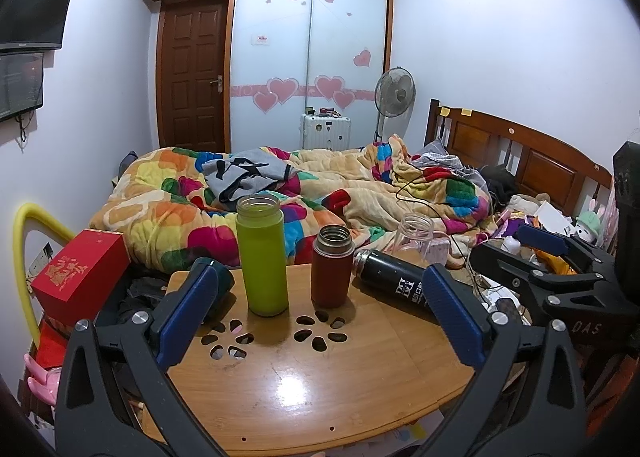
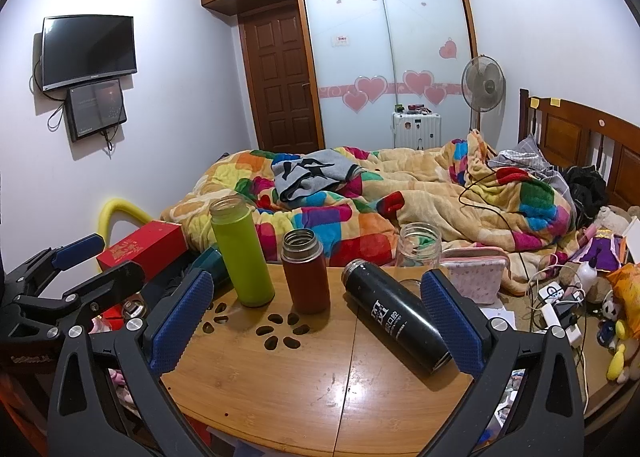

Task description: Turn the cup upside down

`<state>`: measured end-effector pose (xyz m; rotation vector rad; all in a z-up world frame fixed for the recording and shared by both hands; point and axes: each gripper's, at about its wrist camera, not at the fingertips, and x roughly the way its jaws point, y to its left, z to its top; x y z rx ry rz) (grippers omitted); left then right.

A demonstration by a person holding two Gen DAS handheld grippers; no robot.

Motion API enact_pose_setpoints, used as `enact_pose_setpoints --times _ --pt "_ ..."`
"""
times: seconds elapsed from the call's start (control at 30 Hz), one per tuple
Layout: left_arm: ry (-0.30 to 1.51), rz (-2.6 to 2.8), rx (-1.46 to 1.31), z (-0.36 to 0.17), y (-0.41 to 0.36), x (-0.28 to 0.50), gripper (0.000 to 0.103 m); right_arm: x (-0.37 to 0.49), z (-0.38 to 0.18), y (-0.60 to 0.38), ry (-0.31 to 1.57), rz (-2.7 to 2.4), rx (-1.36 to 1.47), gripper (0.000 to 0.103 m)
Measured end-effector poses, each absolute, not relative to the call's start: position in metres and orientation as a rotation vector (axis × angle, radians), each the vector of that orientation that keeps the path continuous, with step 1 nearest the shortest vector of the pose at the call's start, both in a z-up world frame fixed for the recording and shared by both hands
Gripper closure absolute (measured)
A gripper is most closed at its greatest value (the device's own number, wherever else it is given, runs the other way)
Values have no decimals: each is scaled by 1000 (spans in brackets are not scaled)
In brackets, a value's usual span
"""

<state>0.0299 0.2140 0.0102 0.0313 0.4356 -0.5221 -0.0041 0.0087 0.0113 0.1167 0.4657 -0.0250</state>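
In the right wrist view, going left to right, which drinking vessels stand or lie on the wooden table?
Green bottle upright → brown-red flask upright → black flask lying on its side → clear glass jar upright at the far edge.

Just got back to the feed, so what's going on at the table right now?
Nobody is holding anything yet. Both grippers, left and right, hover open over the wooden table. The green bottle and the brown flask stand upright with mouths open. The black flask lies on its side by the right gripper's right finger. A clear jar stands at the far edge. No cup is flipped yet.
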Motion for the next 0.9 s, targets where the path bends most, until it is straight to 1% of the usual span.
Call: enact_pose_setpoints --times 0.2,0.5,0.53,0.57,0.63,0.83,0.87,0.9 --pt "467 -556 9 -5 201 44 0 3 0 -4 471 -29 133 0" --pt "656 -570 11 -63 140 115 0 14 -37 -54 537 -81 206 0" --pt "669 -555 12 -71 131 125 5 15 -41 -60 547 -86 216 0" --pt "679 -548 12 -76 124 133 13 16 -45 -67 554 -90 224 0" --pt "712 -531 27 -89 109 150 19 17 -53 -76 568 -94 237 0" --pt "732 -420 55 -113 86 189 20 21 -74 -91 601 -86 241 0" --pt "733 -413 49 -114 85 193 24 23 -77 -91 610 -83 238 0" --pt "729 -400 45 -116 83 197 26 23 -79 -90 615 -81 232 0"
